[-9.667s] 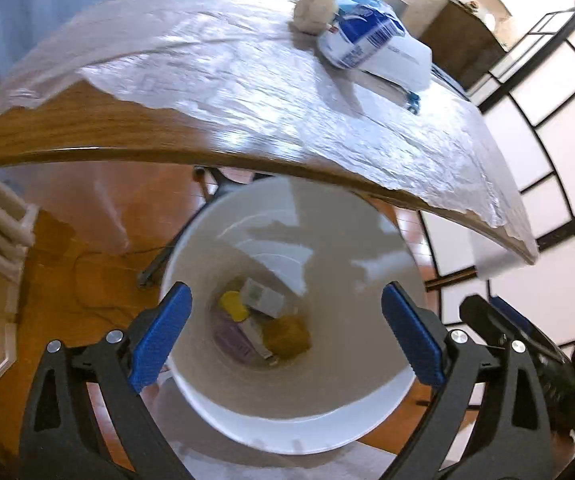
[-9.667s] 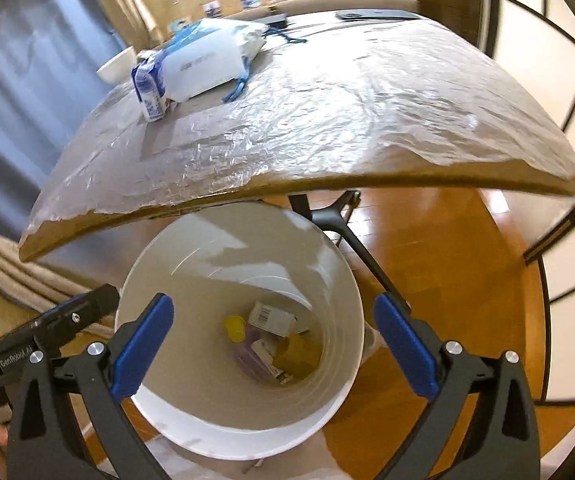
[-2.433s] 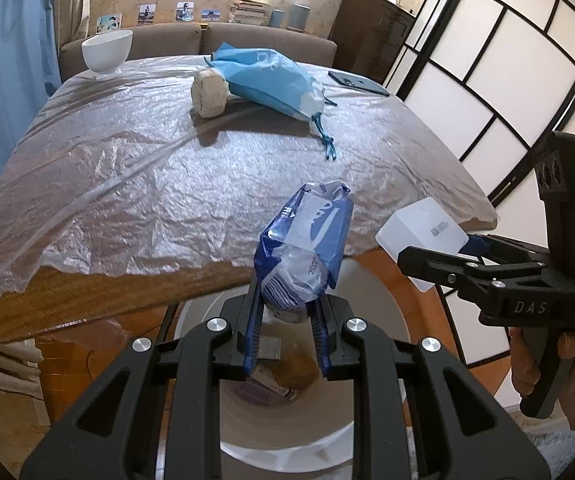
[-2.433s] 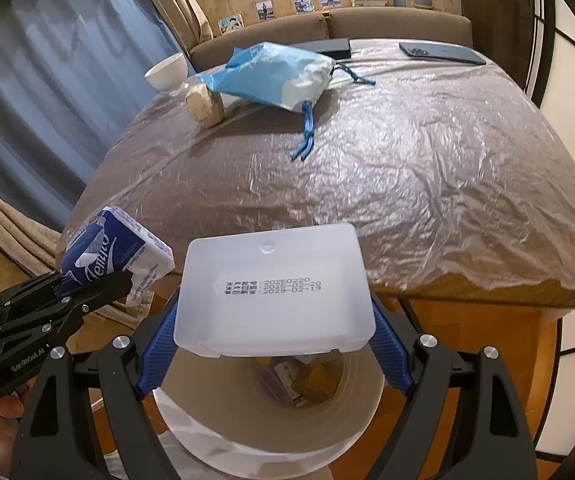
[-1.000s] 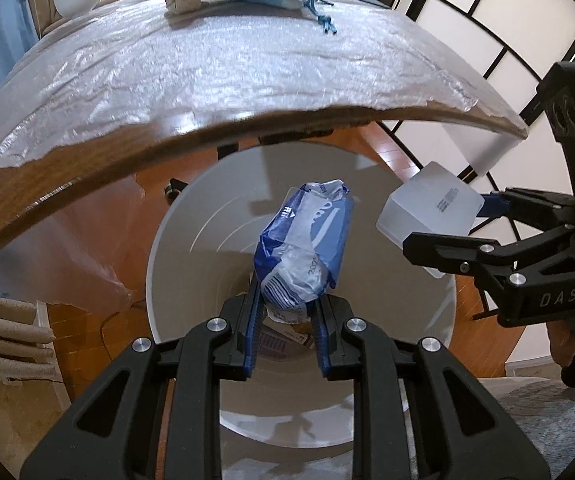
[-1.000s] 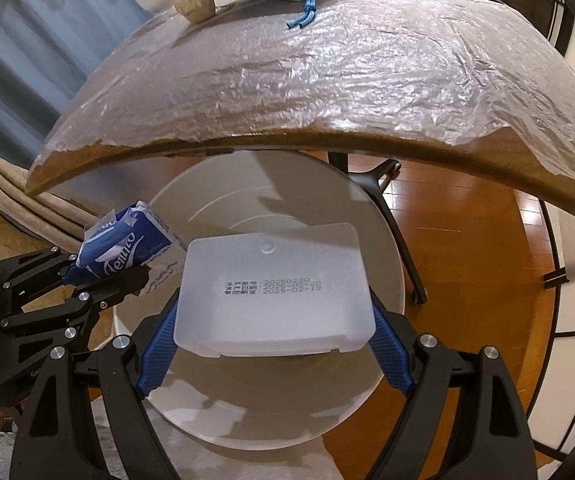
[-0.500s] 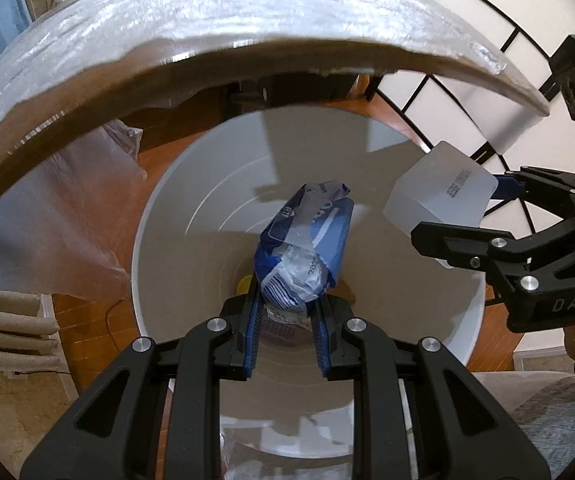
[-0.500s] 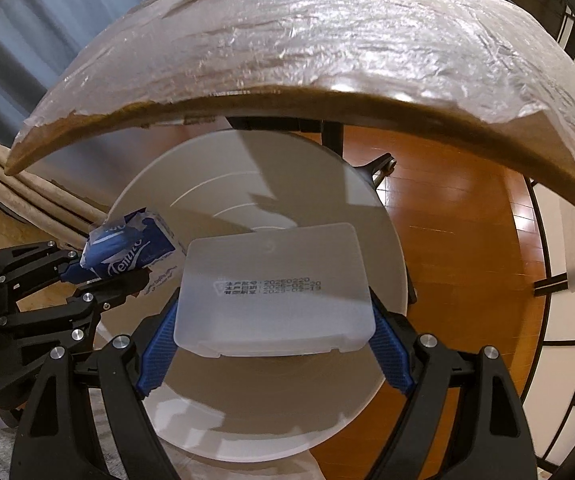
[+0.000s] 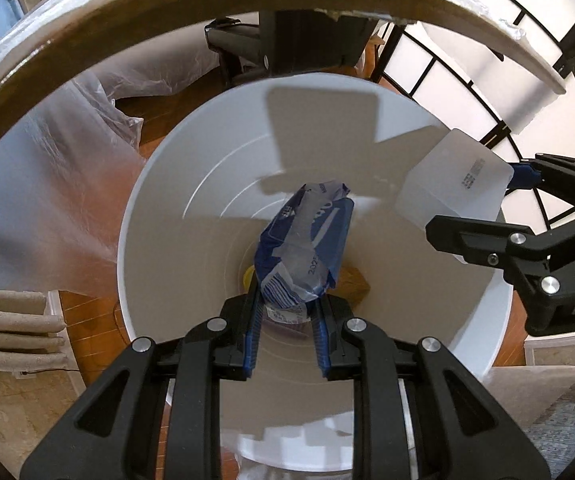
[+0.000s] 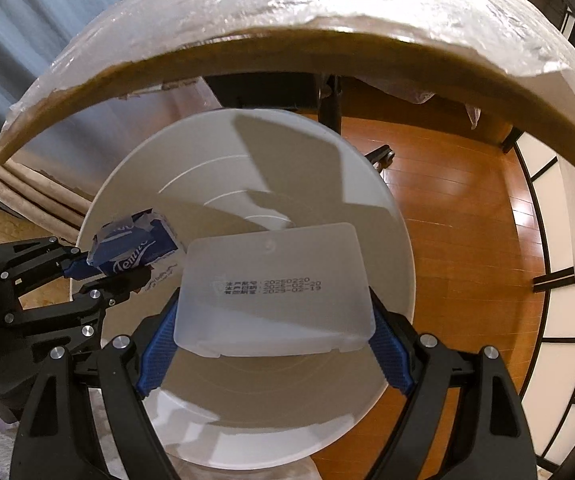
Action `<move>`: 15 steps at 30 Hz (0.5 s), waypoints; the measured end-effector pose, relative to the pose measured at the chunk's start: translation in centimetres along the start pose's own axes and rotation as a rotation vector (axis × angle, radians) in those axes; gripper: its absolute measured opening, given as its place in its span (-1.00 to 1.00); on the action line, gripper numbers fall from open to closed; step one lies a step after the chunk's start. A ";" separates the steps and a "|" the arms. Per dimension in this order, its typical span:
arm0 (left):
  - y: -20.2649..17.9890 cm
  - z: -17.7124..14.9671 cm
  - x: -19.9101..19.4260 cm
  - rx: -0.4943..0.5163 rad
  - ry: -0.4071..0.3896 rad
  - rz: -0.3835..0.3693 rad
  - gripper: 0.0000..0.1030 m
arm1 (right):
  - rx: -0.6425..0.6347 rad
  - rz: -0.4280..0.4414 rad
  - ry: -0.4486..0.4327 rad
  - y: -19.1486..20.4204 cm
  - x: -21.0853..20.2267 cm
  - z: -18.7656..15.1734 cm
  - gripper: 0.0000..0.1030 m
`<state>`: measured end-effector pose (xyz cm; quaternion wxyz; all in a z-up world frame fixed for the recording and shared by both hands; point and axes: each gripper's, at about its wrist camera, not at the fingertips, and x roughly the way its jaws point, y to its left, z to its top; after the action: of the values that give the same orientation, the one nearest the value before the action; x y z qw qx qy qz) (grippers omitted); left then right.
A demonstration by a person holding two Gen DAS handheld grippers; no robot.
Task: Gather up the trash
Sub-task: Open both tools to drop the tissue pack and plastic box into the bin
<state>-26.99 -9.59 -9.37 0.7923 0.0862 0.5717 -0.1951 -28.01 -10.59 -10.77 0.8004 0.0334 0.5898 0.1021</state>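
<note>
— Where are you in the job?

— I am holding both pieces of trash over the white bin, ready to drop them. My left gripper is clenching a blue tissue pack, pinched at its lower end, so the pack is sticking up over the middle of the bin's mouth. My right gripper is gripping a frosted plastic box by its two short sides, jaws spread wide around it.

— And where is that box sitting relative to the pack?

— In the left wrist view the box is hanging at about three o'clock from the pack, just inside the bin's rim. In the right wrist view the pack is at nine o'clock from the box.

— Anything in the bin?

— I am seeing a few scraps at the bottom, yellow and brown, partly hidden behind the pack.

— Next move?

— I judge both jaws should be opening now. Both items look to be inside the rim, and the table edge overhead is out of the way.
</note>
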 end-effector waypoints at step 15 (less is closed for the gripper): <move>0.5 0.3 0.4 -0.025 0.006 0.018 0.41 | -0.013 -0.047 -0.029 -0.6 -0.4 0.1 0.88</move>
<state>-26.44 -9.29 -9.71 0.7932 0.0820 0.5758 -0.1804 -27.91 -11.24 -10.44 0.8112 0.0158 0.5781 0.0869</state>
